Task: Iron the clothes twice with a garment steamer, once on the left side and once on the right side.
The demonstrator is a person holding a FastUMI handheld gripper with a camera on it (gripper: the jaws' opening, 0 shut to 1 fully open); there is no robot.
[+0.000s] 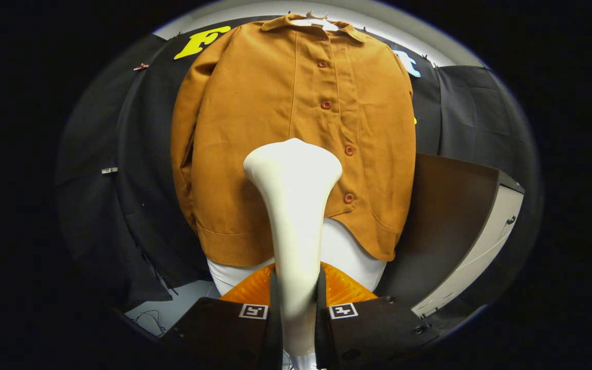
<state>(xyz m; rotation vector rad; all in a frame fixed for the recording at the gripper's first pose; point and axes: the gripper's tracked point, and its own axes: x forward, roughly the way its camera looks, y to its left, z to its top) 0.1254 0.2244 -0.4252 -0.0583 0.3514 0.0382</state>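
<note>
A mustard-brown buttoned shirt (285,128) hangs on a hanger (316,19) against the black booth wall, facing me, with a white garment (347,257) showing below its hem. The white garment steamer (293,205) stands upright between my fingers, its wide head against the lower middle of the shirt, just left of the button row. My gripper (296,308) is shut on the steamer's handle, both fingers pressing on its sides.
A dark table top with a light drawer front (460,231) stands to the right of the shirt. Black cloth (121,169) covers the wall to the left. Pale floor with a thin cable (167,311) lies below left.
</note>
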